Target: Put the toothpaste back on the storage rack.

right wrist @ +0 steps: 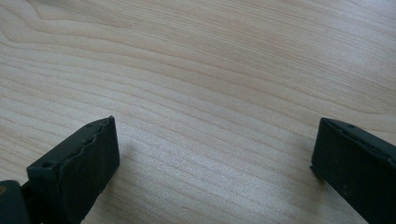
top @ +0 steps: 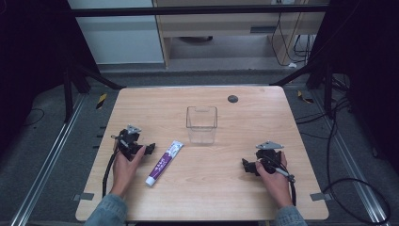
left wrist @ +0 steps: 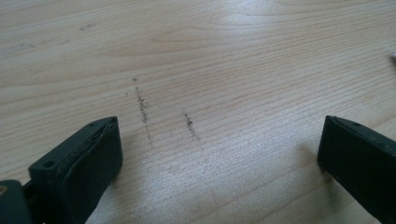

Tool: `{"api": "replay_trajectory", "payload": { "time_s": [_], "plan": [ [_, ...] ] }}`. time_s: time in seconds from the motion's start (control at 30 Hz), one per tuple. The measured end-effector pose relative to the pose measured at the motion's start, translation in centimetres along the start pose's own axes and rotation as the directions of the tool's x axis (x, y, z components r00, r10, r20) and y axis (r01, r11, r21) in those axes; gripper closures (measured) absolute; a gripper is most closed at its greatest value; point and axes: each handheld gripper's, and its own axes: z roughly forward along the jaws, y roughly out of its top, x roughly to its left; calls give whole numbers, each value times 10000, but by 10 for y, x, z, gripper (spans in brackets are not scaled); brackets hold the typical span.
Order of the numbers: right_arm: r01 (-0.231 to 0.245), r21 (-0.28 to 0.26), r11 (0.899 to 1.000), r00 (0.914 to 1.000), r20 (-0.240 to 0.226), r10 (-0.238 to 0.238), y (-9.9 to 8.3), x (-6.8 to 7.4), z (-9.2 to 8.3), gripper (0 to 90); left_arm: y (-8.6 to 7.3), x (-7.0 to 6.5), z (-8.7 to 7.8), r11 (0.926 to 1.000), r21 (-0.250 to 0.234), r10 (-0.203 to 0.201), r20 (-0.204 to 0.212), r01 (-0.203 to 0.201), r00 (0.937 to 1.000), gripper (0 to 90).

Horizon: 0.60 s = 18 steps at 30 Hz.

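High view: wooden table (top: 263,113), person's forearms come in over the near edge, one gripper in each hand. Left gripper (top: 149,149) rests on the table near the left edge, roughly mid-depth, with its jaws pointing toward the table's middle. Right gripper (top: 245,165) sits near the right edge, slightly closer to the near edge, and its jaws also point inward. Neither holds anything. Toothpaste tube (top: 163,163), white and purple, lies flat just beside the left gripper on its inner side, apart from the jaws. It lies at a diagonal: cap end toward the near edge, crimped end toward the table centre. Clear plastic box (top: 202,124) stands upright at about the table centre, open top, nothing visible inside; the crimped end of the tube is near its near-left corner but not touching. Small dark round disc (top: 233,98) sits near the far edge, right of the box. Grey plate on top of each gripper, with a cable trailing back along each forearm.

Left gripper view: jaws wide apart, with bare wood grain between them. Two short dark scuff marks (left wrist: 142,109) show on the table surface ahead of the left jaw. A sliver of white at the right edge; can't tell what it is.

Right gripper view: right gripper's (right wrist: 212,154) jaws wide apart, nothing between them but bare tabletop.
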Motion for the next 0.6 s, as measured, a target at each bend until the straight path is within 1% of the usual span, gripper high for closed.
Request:
{"api": "replay_trajectory", "payload": {
  "time_s": [0.43, 0.47, 0.53, 0.57, 0.6],
  "plan": [
    [-7, -3, 10000, 10000, -4, 7, 0, 0, 0, 11, 2, -1, 2, 9999, -1, -153, -143, 153, 9998, 0],
    [3, -8, 10000, 10000, 6, -3, 0, 0, 0, 11, 2, 0, 2, 9999, 21, -163, -100, 163, 9998, 0],
    [-3, -4, 10000, 10000, 1, 3, 0, 0, 0, 11, 7, 2, 1, 9993, 375, -89, 5, 89, 10000, 8],
    [-8, -3, 10000, 10000, -2, 8, 0, 0, 0, 11, 11, 4, 0, 9986, 494, -195, 49, 193, 9998, 27],
    [0, -5, 10000, 10000, 1, 0, 0, 0, 0, 11, 14, 6, -2, 9986, 441, -284, 4, 283, 9996, 54]
  ]
}}
